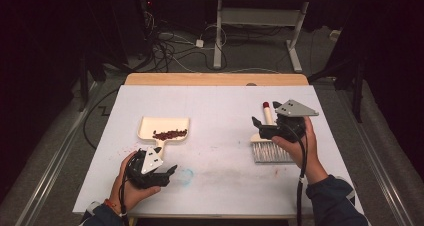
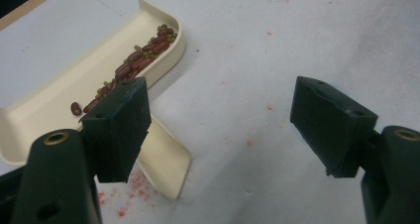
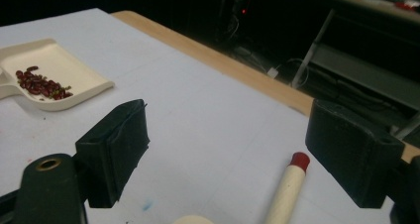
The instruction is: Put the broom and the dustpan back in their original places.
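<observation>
A cream dustpan [image 1: 150, 123] lies left of centre on the white table, with dark red beans [image 1: 170, 134] heaped near its handle. My left gripper [image 1: 167, 173] sits just in front of that handle, open and empty. In the left gripper view the left gripper [image 2: 220, 92] has wide jaws, and the dustpan handle [image 2: 166, 159] passes behind the left one beside the beans [image 2: 138, 60]. A brush lies at right, with grey bristles [image 1: 271, 152] and a red-tipped handle [image 1: 266, 107]. My right gripper [image 1: 266, 114] hovers open over it. In the right gripper view the handle [image 3: 287, 189] lies below the right gripper [image 3: 230, 117], untouched.
The table [image 1: 225, 101] is covered in white paper with faint red stains and a blue smudge [image 1: 186, 175]. Its wooden far edge [image 1: 215, 79] borders a dark floor with cables and another table's legs [image 1: 218, 36]. The right gripper view shows the dustpan [image 3: 74, 70] far left.
</observation>
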`<state>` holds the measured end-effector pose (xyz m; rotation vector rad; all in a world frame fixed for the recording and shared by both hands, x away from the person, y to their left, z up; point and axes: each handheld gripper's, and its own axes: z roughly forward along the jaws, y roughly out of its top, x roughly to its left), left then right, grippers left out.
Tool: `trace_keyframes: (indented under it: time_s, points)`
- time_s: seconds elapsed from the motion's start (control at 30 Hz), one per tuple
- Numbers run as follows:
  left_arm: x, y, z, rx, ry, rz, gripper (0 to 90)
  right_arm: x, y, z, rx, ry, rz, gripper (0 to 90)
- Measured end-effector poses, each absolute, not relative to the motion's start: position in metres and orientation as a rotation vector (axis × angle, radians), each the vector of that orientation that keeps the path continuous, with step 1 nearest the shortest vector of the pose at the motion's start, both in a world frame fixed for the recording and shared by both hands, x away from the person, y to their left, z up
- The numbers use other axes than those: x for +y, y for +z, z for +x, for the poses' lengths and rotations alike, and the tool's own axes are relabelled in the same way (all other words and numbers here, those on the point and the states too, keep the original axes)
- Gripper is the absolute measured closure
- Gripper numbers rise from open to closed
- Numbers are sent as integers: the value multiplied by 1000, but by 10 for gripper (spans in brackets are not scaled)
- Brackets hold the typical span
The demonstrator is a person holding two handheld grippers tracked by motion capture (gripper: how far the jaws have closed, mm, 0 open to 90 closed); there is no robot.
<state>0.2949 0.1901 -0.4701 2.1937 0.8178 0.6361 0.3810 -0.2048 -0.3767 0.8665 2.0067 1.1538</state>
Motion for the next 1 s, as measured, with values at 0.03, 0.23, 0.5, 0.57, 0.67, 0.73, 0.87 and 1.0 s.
trace_keyframes:
  time_s: [0.03, 0.23, 0.5, 0.57, 0.67, 0.73, 0.87, 1.0]
  points:
    - [191, -470, 295, 809, 646, 2192, 237, -205, -376, 379, 1998, 1156, 864, 170]
    - [191, -469, 294, 807, 634, 2182, 237, -210, -376, 372, 1999, 1150, 860, 167]
    - [190, -470, 294, 803, 632, 2191, 238, -220, -374, 362, 1999, 1151, 846, 167]
    - [190, -470, 294, 802, 631, 2192, 238, -223, -375, 360, 2001, 1148, 846, 167]
    - [190, -470, 294, 803, 631, 2191, 238, -226, -376, 357, 2003, 1139, 846, 166]
    - [190, -470, 295, 793, 641, 2194, 238, -229, -376, 355, 2006, 1137, 842, 166]
    - [189, -470, 294, 797, 628, 2197, 237, -232, -378, 350, 2006, 1128, 833, 166]
    - [190, -470, 295, 783, 636, 2197, 237, -234, -380, 345, 2009, 1119, 820, 166]
